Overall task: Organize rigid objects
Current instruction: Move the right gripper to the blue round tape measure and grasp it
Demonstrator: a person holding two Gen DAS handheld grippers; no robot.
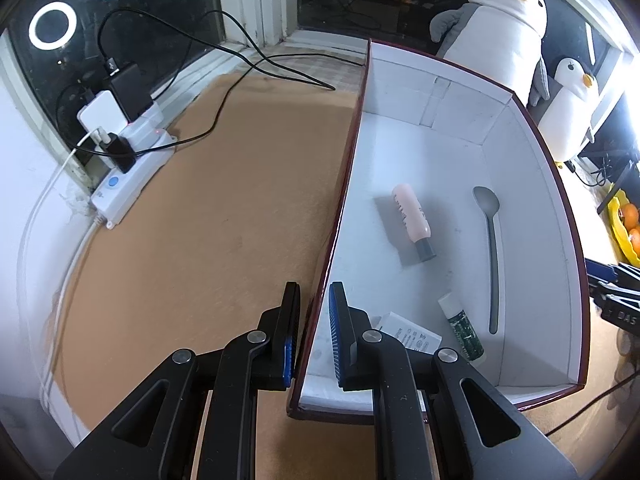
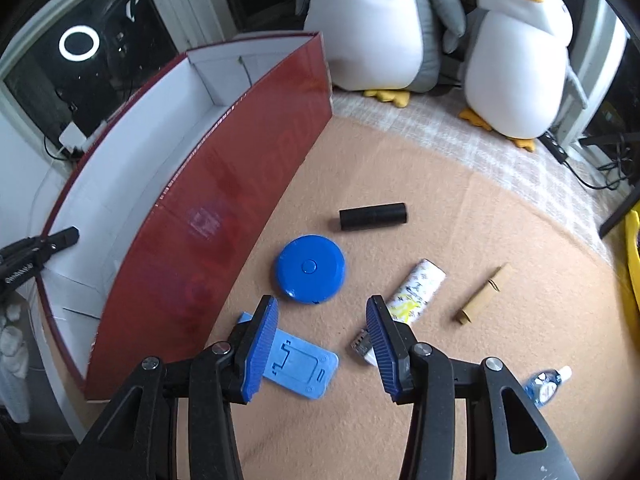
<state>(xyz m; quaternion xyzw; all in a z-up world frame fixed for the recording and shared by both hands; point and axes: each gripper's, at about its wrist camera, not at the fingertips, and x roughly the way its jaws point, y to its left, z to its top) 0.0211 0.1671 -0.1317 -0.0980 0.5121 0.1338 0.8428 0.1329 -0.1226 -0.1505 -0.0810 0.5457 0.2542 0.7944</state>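
Note:
My left gripper point(image 1: 316, 316) is shut on the left wall of a red box point(image 1: 532, 240) with a white inside. In the box lie a pink bottle point(image 1: 410, 216), a grey spoon point(image 1: 493, 248), a green and white tube point(image 1: 462, 330) and a white packet point(image 1: 408, 334). In the right wrist view my right gripper point(image 2: 320, 308) hangs open over the tan mat, nothing between its fingers. Just beyond its tips sit a blue round tape measure point(image 2: 310, 268), a light blue flat stand point(image 2: 298, 368) and a yellow-patterned tube point(image 2: 412, 296). A black cylinder point(image 2: 372, 216) lies farther off, beside the box point(image 2: 224, 216).
A brown cardboard piece point(image 2: 482, 296) and a small blue-labelled bottle point(image 2: 546, 386) lie to the right. Two plush penguins point(image 2: 516, 64) stand behind the mat. A power strip with chargers and cables point(image 1: 128, 168) sits at the left window sill. A yellow bowl of oranges point(image 1: 626, 228) is at the far right.

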